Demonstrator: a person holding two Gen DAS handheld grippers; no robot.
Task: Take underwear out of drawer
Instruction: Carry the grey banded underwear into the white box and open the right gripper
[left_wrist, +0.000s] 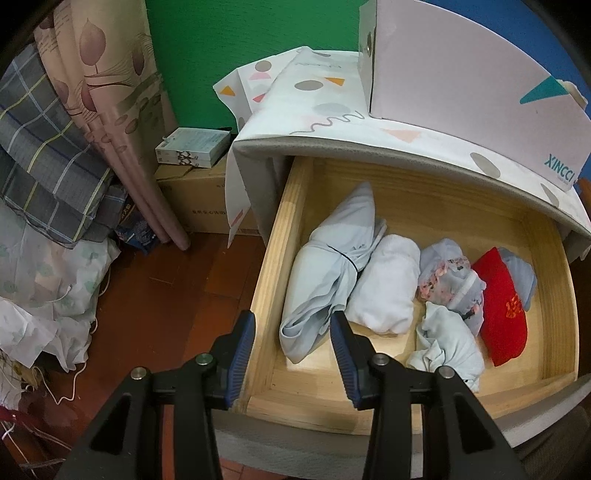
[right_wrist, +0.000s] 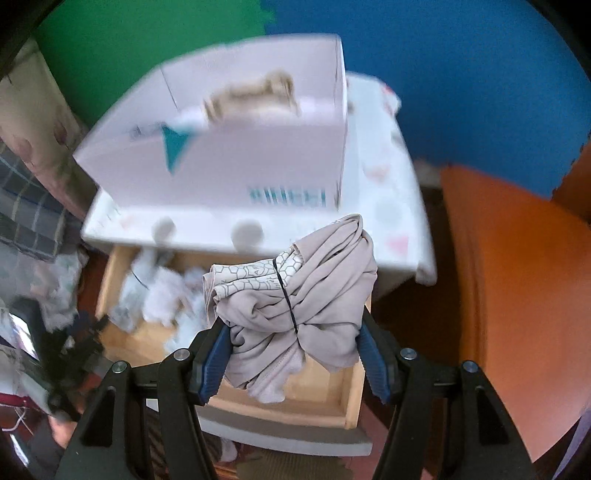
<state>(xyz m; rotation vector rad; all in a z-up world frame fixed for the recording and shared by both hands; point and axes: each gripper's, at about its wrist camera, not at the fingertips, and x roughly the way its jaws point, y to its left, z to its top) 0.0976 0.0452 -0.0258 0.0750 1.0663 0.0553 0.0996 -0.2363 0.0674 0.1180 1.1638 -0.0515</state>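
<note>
Underwear (right_wrist: 295, 302), a beige bundle, sits pinched between the right gripper's (right_wrist: 295, 354) fingers above the drawer (right_wrist: 325, 402), while the left gripper (left_wrist: 291, 354), fingers spread and empty, hovers at the drawer's 7 o'clock corner, likely steadying.

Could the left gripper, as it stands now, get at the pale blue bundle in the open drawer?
Probably yes. The left gripper hangs with jaws apart just above the pale blue bundle, the drawer is pulled open, and nothing lies over that bundle.
</note>
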